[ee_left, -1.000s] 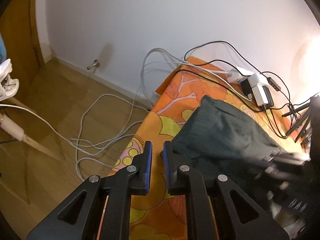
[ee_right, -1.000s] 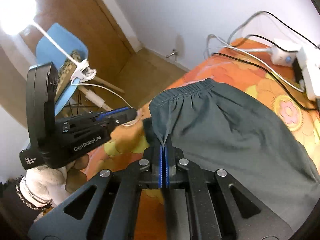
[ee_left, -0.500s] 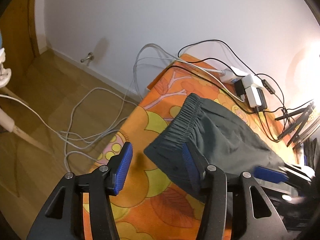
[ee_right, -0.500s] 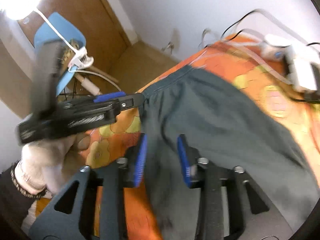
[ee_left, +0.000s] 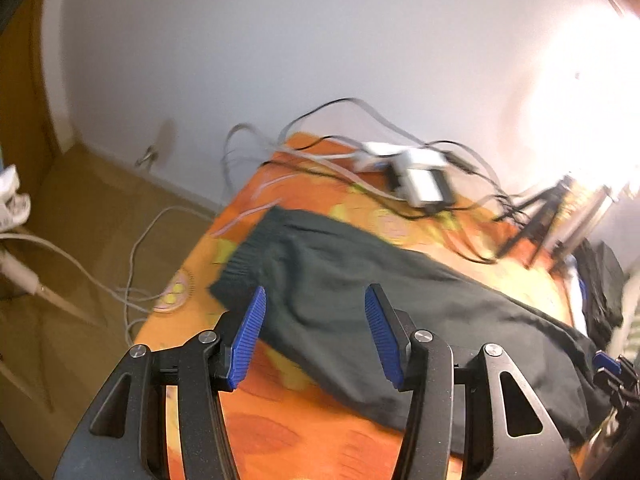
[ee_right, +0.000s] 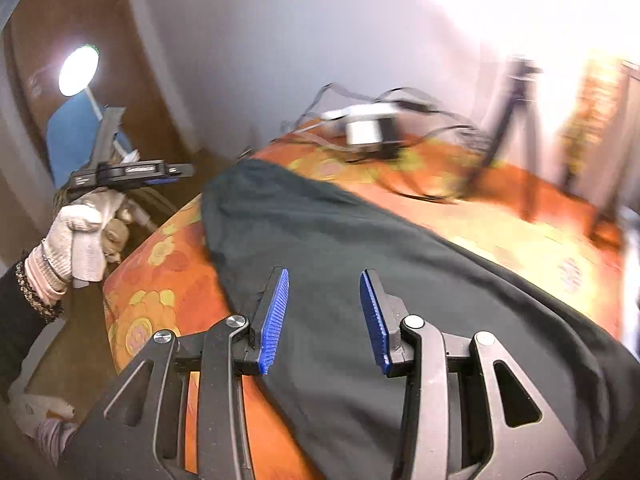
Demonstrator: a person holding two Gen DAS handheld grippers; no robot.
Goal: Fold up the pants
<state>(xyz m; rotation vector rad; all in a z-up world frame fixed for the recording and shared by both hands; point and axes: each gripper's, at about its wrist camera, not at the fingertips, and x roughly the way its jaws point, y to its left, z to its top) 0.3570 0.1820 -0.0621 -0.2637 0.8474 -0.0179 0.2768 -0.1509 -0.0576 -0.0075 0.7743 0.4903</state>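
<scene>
Left hand-held gripper [ee_left: 316, 332] hanging over the waistband end with blue pads parted, nothing pinched. Right hand-held gripper [ee_right: 324, 314] same deal further along the leg, pads apart, clear of the fabric. Dark green pants with an elastic waistband [ee_left: 360, 280] lying flat and stretched lengthwise across the orange floral-print counter [ee_left: 280, 420], looks like one leg stacked on the other, so probably the lengthwise fold done. Still full length though, so the crosswise folds left to do. White chargers and tangled cables [ee_left: 420, 176] sitting just beyond the pants, worth avoiding.
</scene>
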